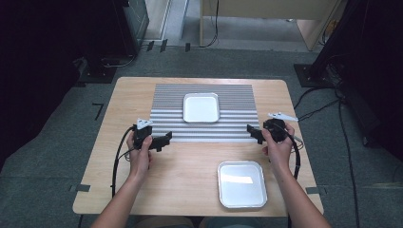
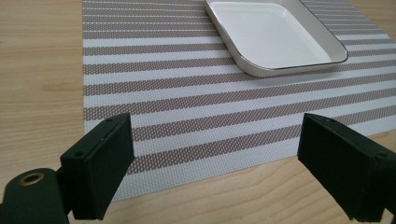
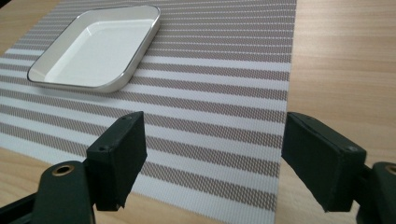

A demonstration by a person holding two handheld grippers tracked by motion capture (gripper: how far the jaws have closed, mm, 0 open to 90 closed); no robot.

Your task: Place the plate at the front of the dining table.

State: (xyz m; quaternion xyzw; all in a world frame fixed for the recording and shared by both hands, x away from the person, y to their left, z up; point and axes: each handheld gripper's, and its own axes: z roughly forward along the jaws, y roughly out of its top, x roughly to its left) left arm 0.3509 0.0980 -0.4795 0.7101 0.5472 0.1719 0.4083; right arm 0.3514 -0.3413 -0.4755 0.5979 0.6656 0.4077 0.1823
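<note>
A striped grey-and-white placemat (image 1: 204, 128) lies on the wooden table, with a white square tray (image 1: 201, 107) resting on its far middle. The same tray (image 2: 275, 32) appears at the top of the left gripper view and at the upper left (image 3: 95, 51) of the right gripper view. A second white tray (image 1: 241, 184) sits on bare wood near the front right. My left gripper (image 1: 165, 140) is open at the mat's front left corner (image 2: 100, 186). My right gripper (image 1: 252, 131) is open at the mat's front right corner (image 3: 275, 205). Both hold nothing.
The table (image 1: 195, 166) has bare wood in front of the mat and along both sides. Black cables (image 1: 116, 164) trail from each gripper toward the front edge. Grey carpet and dark equipment stands surround the table.
</note>
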